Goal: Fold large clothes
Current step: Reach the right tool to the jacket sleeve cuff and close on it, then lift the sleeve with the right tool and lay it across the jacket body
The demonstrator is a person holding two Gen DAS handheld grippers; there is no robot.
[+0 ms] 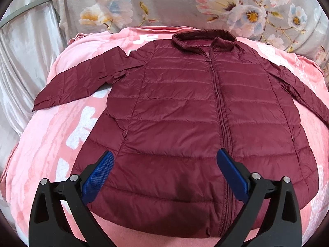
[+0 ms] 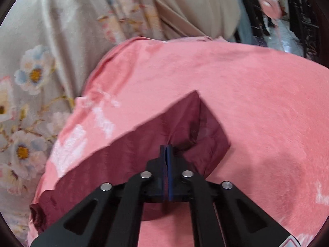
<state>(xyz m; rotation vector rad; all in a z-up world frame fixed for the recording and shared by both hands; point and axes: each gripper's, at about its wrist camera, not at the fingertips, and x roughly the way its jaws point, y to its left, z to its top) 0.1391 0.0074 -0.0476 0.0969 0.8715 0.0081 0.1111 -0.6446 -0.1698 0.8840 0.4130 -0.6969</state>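
Note:
A maroon quilted jacket (image 1: 185, 107) lies flat, zipped, collar at the far end, on a pink blanket (image 1: 51, 144). Its left sleeve (image 1: 82, 80) is spread out to the side. My left gripper (image 1: 165, 158) is open and empty, hovering over the jacket's lower hem. In the right wrist view my right gripper (image 2: 167, 150) is shut on the cuff end of the jacket's right sleeve (image 2: 144, 144), pinching the fabric just above the pink blanket (image 2: 246, 103).
A grey floral bedspread (image 1: 205, 6) lies behind the blanket and also shows in the right wrist view (image 2: 41, 61). Silvery cloth (image 1: 24, 51) hangs at the left. A dark room area with furniture (image 2: 287, 10) lies beyond the bed at upper right.

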